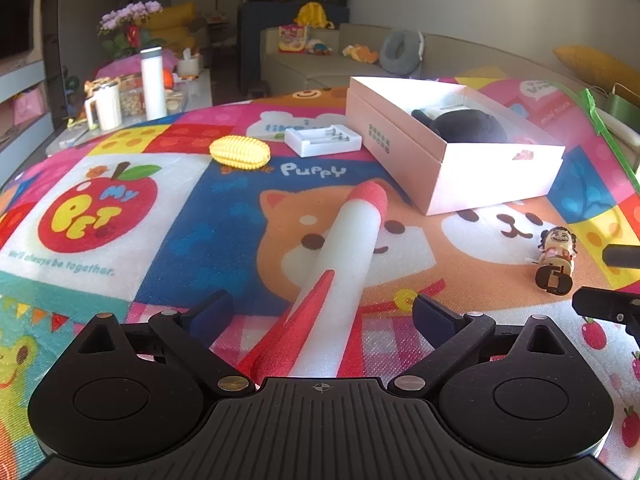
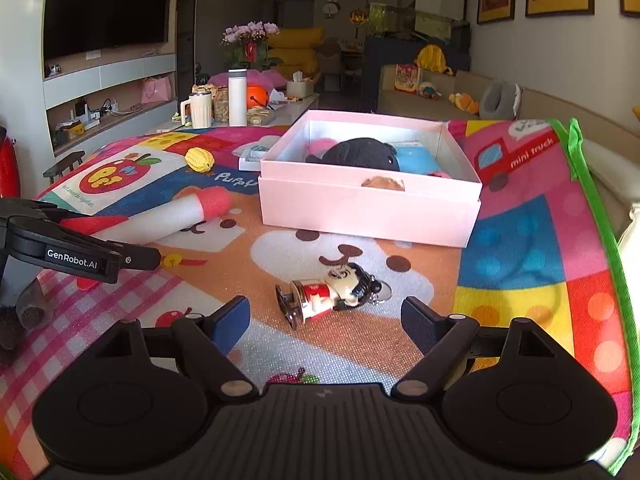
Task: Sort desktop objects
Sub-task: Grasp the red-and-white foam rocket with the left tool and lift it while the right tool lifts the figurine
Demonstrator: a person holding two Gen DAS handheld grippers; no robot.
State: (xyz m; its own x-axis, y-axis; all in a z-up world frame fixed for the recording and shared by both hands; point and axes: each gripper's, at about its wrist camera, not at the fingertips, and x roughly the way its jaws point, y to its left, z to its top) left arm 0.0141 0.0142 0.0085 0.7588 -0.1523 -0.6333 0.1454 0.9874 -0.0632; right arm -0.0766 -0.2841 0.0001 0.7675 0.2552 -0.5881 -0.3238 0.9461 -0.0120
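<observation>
Foam rocket point(image 1: 344, 256) lies flat on the cartoon play mat point(image 1: 168, 216), mid-frame in left wrist view, red nose pointing up-frame toward the pink box point(image 1: 452, 168), red fin end at the bottom between the left gripper point(image 1: 322, 312) fingers. Left jaws spread wide, either side of the rocket tail, not touching it as far as visible. Pink box upper right, open, black plush point(image 2: 360, 154) plus blue and pink items inside. Yellow corn toy point(image 1: 240, 153) upper centre-left, white tray point(image 1: 323, 140) just right of it, beside the box. Figurine keychain point(image 2: 332, 290) lies on its side, centre of right wrist view, just ahead of the right gripper point(image 2: 326, 320); those jaws also wide, holding nothing, apart from the figurine. Left gripper's black body shows at left edge of right view. White bottle point(image 2: 237, 98) and mug point(image 2: 199, 109) on the far table, upper left.
</observation>
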